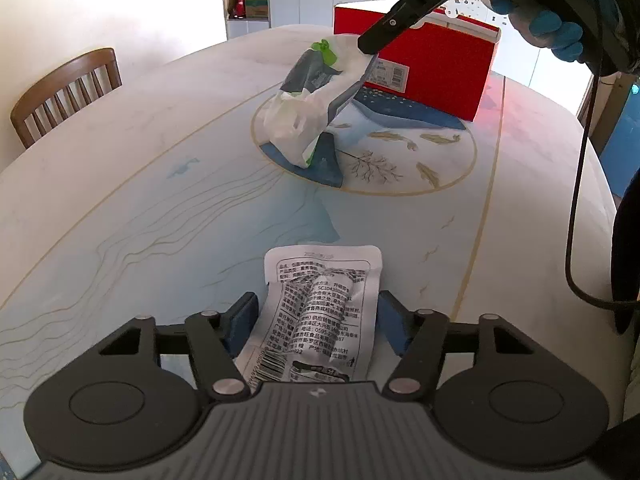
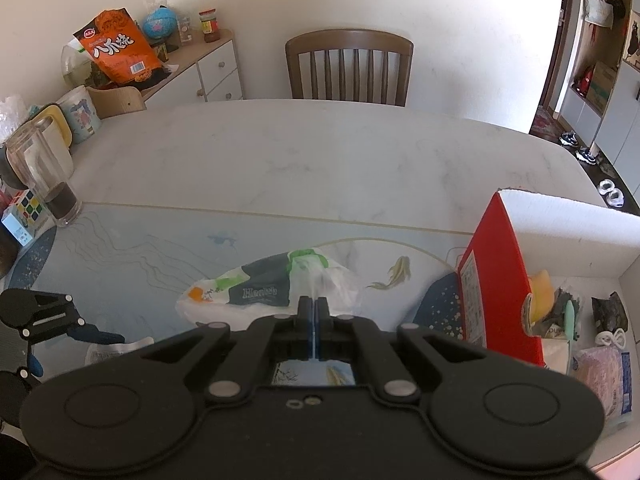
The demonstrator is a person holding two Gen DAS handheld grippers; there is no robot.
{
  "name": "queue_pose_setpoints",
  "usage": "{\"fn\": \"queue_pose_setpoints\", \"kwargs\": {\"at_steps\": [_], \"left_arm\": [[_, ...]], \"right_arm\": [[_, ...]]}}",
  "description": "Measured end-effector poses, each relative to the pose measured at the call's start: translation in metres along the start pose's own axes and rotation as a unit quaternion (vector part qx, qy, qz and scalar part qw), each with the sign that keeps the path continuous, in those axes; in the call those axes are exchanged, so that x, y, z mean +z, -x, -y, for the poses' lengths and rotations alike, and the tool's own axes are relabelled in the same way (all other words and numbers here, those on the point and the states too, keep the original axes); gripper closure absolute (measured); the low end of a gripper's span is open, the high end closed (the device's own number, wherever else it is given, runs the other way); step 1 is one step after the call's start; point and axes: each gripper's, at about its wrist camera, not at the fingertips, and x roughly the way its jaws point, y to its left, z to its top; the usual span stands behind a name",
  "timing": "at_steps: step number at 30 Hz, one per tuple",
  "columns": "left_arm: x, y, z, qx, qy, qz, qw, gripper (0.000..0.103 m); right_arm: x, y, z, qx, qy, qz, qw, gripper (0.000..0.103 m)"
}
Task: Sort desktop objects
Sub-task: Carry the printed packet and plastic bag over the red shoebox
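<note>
"DAS" marks the right gripper (image 1: 366,46); "Health" the plastic bag (image 2: 260,294).

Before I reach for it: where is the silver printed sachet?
In the left wrist view the silver printed sachet lies on the table between the left gripper fingers, near the bottom centre.

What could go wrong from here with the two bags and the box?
1. The right gripper pinches only a thin corner of the plastic bag; the bag sags and could tear or slip out.
2. The silver packet lies between the left gripper's blue pads without a clear squeeze, so a lift might leave it behind.
3. The red box already holds items, so the bag may not fit.
</note>
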Motion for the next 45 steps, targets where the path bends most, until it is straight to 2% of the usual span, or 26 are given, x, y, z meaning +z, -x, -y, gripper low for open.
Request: {"fn": "queue_pose_setpoints", "kwargs": {"at_steps": [2, 15, 22, 34, 45], "left_arm": [[0.001, 0.000, -0.001, -0.002, 0.008, 0.001, 1.0000, 0.045], [0.008, 0.001, -0.007, 0.000, 0.083, 0.011, 0.9965, 0.047], [0.024, 0.008, -0.003, 0.011, 0.094, 0.023, 0.9953, 0.047], [0.089, 0.020, 0.015, 0.020, 0.113, 0.044, 0.9924, 0.047], [0.160, 0.009, 0.062, 0.027, 0.085, 0.055, 0.9945, 0.047]], "right_arm": [[0.000, 0.002, 0.000, 0.001, 0.000, 0.003, 1.000, 0.103], [0.003, 0.018, 0.007, 0.001, -0.009, 0.021, 1.000, 0.103], [0.002, 0.035, 0.021, 0.001, -0.021, 0.037, 0.999, 0.103], [-0.001, 0.082, 0.063, 0.010, -0.051, 0.081, 0.995, 0.103], [-0.016, 0.123, 0.126, 0.004, -0.067, 0.118, 0.991, 0.103]]}}
